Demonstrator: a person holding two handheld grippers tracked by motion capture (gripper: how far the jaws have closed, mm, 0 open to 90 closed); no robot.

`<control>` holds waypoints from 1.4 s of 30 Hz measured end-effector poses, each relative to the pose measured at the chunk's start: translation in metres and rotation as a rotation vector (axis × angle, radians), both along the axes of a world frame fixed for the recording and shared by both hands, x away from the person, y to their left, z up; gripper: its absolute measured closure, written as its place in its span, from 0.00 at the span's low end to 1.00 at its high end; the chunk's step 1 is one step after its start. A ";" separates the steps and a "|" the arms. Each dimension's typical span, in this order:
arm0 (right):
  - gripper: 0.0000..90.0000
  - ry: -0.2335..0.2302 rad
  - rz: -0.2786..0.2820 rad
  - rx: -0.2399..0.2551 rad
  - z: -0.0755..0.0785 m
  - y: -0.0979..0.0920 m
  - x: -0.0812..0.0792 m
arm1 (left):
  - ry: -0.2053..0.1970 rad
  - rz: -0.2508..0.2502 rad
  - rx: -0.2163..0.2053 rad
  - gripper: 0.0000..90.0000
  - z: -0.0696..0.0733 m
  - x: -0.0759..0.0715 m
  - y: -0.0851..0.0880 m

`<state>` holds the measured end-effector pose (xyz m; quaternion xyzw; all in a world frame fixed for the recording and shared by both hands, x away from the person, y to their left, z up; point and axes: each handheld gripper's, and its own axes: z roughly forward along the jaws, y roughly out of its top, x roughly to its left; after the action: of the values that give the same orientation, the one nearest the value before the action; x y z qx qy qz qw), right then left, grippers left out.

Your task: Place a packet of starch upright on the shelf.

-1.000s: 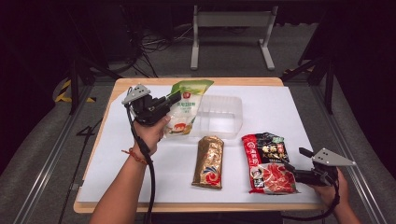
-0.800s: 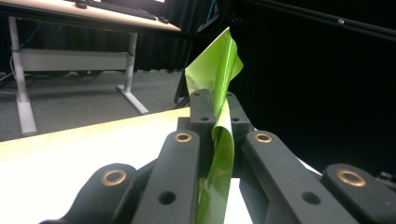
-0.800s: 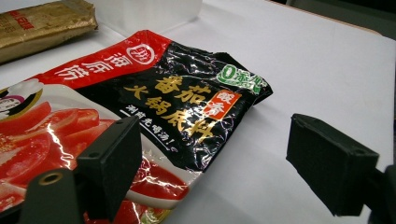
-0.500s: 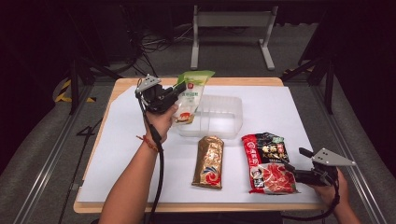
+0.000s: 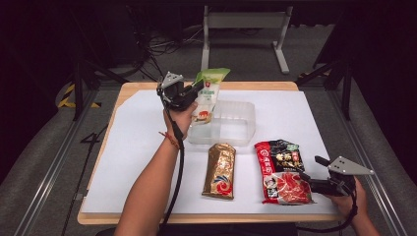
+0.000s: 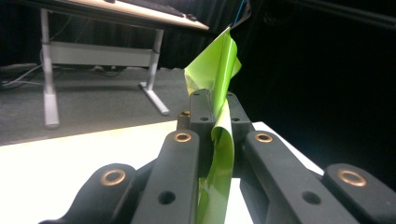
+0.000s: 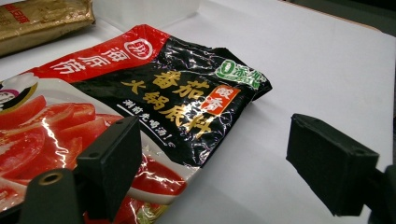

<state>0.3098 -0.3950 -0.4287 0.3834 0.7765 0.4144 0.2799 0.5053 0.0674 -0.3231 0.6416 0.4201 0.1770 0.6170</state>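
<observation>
My left gripper [image 5: 195,92] is shut on the green-topped white pouch [image 5: 206,96], held in the air over the left end of the clear plastic tray [image 5: 241,125]. In the left gripper view the pouch's green edge [image 6: 219,140] is pinched between the black jaws. A gold packet [image 5: 220,170] lies in front of the tray. A red and black soup-base packet [image 5: 282,170] lies at the right front. My right gripper [image 5: 309,169] rests open on the table beside it, and in the right gripper view one jaw stands over that packet [image 7: 140,93].
A white sheet [image 5: 128,147] covers the wooden table [image 5: 98,216], with bare room at the left. A grey stand [image 5: 243,22] rises beyond the far edge. Dark floor and metal rails flank the table.
My left gripper carried the pouch rightward from the table's far left to above the tray's left end. The right gripper stayed put.
</observation>
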 end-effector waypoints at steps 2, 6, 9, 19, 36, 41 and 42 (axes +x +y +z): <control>0.21 -0.001 0.001 0.002 0.000 0.000 0.000 | -0.003 0.009 0.011 0.96 0.000 0.004 -0.002; 0.21 0.000 0.001 0.002 0.000 -0.001 0.000 | -0.018 0.035 0.000 0.96 -0.001 0.009 -0.005; 0.21 0.002 0.000 -0.001 0.000 0.000 0.000 | -0.016 0.028 -0.015 0.96 -0.005 0.011 -0.008; 0.21 0.000 0.002 -0.006 0.000 0.000 -0.001 | 0.000 -0.050 0.028 0.94 -0.010 0.007 -0.015; 0.21 0.005 0.004 -0.014 -0.001 0.001 0.000 | 0.010 -0.147 0.151 0.90 -0.030 -0.006 0.016; 0.21 0.005 0.005 -0.015 -0.001 0.001 0.000 | -0.021 -0.192 0.230 0.85 -0.029 -0.015 0.013; 0.21 0.007 0.005 -0.013 -0.001 0.001 0.000 | -0.033 -0.196 0.280 0.85 -0.029 -0.018 0.012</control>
<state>0.3095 -0.3938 -0.4297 0.3810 0.7810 0.4087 0.2789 0.4873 0.0799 -0.3516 0.7561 0.3164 0.1833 0.5428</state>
